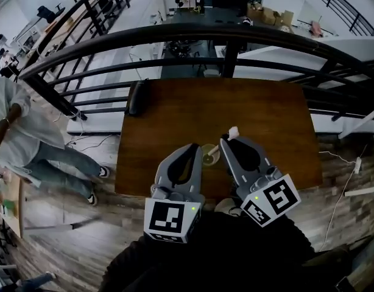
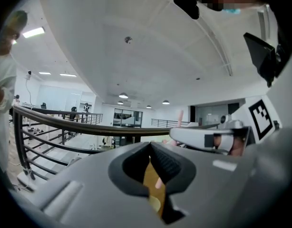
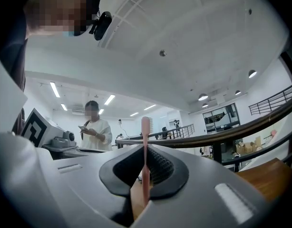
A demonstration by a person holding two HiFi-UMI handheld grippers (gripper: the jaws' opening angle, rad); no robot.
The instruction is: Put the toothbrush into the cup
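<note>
The right gripper [image 1: 228, 140] has its jaws clamped on a slim pink plastic toothbrush [image 3: 145, 160], bristles up, at 1 o'clock of the small pale-green cup [image 1: 209, 155] on the brown wooden table [image 1: 175, 111]. The left gripper [image 1: 191, 147], jaws closed on nothing, waits at the cup's 9 o'clock. The pick-up looks done; lowering the brush in remains.

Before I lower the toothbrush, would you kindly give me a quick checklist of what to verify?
1. Toothbrush gripped by right hand-held gripper: ok, jaws shut on it, bristles up.
2. Cup upright on table: ok.
3. Handle end lined up over the cup's mouth: cannot tell.
4. Toothbrush in cup: not ok, not yet in.
5. Left hand-held gripper clear of cup: cannot tell; its tip is close beside it.
</note>
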